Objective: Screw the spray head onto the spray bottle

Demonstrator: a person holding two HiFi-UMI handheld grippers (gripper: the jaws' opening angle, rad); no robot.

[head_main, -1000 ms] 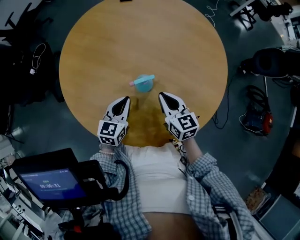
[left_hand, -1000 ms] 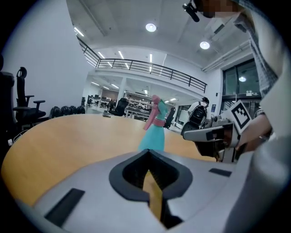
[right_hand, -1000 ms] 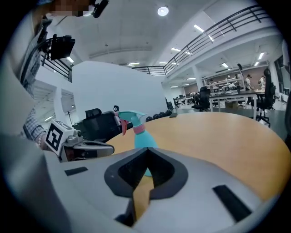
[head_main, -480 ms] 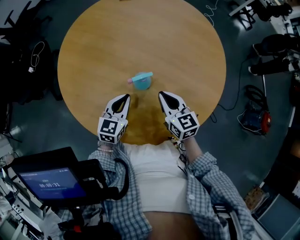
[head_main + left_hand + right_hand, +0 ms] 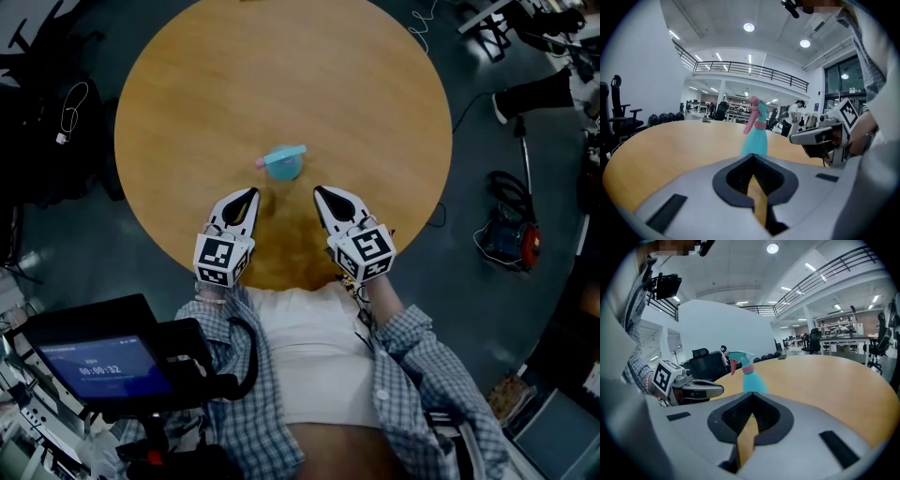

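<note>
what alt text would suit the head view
A teal plastic spray bottle with a pink trigger stands on a round wooden table. The left hand-held gripper and right hand-held gripper, both shut and empty, hover just short of it.

head view: dim, floor (image 5: pixel 66 246) nearly black, worktop (image 5: pixel 281 84) evenly lit, faint shadows | gripper views: bright, ceiling lamps (image 5: pixel 748 27) glare overhead | fisheye bending, black corners | left claw (image 5: pixel 753 161) blurred up close

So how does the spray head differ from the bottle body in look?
The spray head is narrow with a pink trigger and collar; the bottle body is plain teal and widens downward. The head sits on top, the body stands on the table. Both are mainly teal.
</note>
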